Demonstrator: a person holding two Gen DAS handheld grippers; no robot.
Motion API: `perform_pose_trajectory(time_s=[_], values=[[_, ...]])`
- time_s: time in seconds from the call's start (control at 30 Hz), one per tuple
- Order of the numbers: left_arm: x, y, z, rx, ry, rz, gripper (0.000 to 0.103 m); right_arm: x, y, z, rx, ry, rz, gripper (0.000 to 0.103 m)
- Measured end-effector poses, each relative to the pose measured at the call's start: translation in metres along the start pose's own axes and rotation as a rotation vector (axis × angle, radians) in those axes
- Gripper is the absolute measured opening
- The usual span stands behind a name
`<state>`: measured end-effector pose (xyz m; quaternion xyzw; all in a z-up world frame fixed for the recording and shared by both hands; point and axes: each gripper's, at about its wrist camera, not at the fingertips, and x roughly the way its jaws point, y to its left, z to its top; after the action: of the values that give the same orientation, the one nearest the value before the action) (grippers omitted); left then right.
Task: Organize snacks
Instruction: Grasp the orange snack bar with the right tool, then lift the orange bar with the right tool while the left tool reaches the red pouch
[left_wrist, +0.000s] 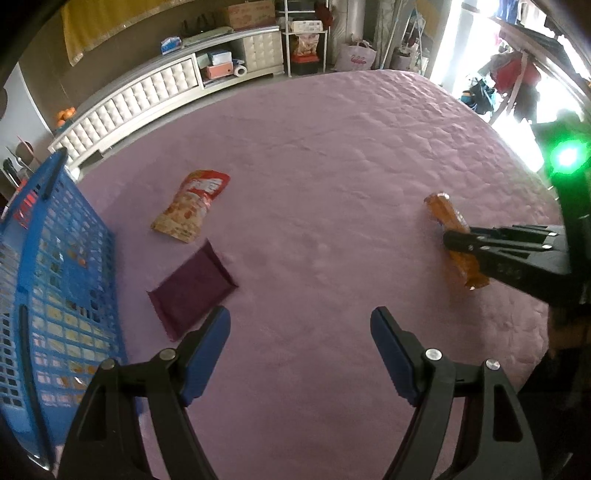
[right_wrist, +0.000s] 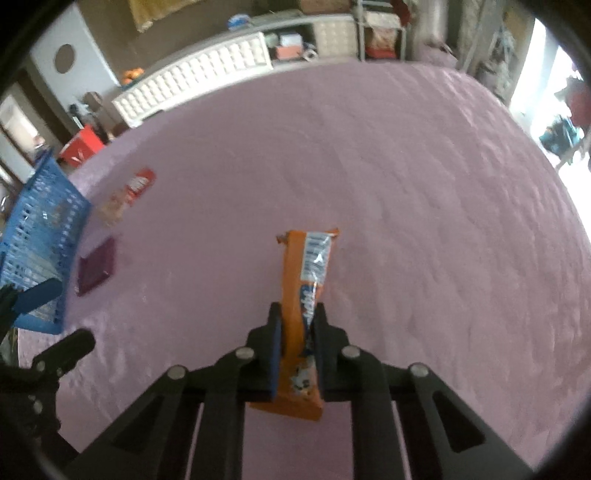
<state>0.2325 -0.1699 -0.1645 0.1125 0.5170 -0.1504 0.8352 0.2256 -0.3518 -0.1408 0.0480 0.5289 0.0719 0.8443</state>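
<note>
Orange wrapper (right_wrist: 295, 295) with white-blue label; dark purple packet (left_wrist: 192, 286); blue lattice basket (left_wrist: 55, 280); lilac quilted cover (left_wrist: 332, 166).

Quilted matt cloth bedspread (left_wrist: 332, 155) (lilac); glossy foil orange wrapper (right_wrist: 308, 280).

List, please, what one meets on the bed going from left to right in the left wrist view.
blue basket → purple packet → red and beige snack bag → orange snack pack, pinched by the right gripper. The first two packets overlap in left-right span; they are ordered by their left edges.
</note>
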Motion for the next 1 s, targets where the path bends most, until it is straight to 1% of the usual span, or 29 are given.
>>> perform_pose_trajectory(time_s=[0.17,0.27,0.4,0.47,0.53,0.6,0.67,0.73,0.77,0.9,1.0], values=[[-0.008,0.021,0.022,-0.022,-0.037,0.075,0.077,-0.007,0.012,0.033,-0.076,-0.049,0.06,0.019],[-0.009,0.036,0.041,-0.045,-0.04,0.108,0.077,-0.003,0.018,0.054,-0.105,-0.066,0.094,0.019],[-0.003,0.052,0.065,-0.037,-0.041,0.2,0.077,0.016,0.034,0.086,-0.106,-0.084,0.152,0.019],[0.007,0.062,0.073,-0.053,-0.026,0.228,0.077,0.029,0.044,0.093,-0.115,-0.073,0.194,0.019],[0.015,0.068,0.077,-0.073,-0.021,0.229,0.077,0.041,0.055,0.093,-0.154,-0.066,0.216,0.018],[0.026,0.071,0.082,-0.085,-0.002,0.221,0.077,0.053,0.058,0.093,-0.163,-0.037,0.224,0.018],[0.037,0.072,0.085,-0.069,0.013,0.208,0.077,0.056,0.058,0.095,-0.166,-0.027,0.241,0.019],[0.049,0.073,0.087,-0.051,0.022,0.253,0.077,0.055,0.064,0.095,-0.207,-0.027,0.229,0.019],[0.053,0.073,0.088,-0.046,0.029,0.259,0.077,0.055,0.067,0.094,-0.222,-0.027,0.231,0.019],[0.071,0.083,0.095,-0.07,0.037,0.242,0.077,0.061,0.075,0.088,-0.265,-0.001,0.215,0.019],[0.085,0.089,0.097,-0.061,0.048,0.239,0.077,0.064,0.079,0.089,-0.279,0.01,0.212,0.019]])
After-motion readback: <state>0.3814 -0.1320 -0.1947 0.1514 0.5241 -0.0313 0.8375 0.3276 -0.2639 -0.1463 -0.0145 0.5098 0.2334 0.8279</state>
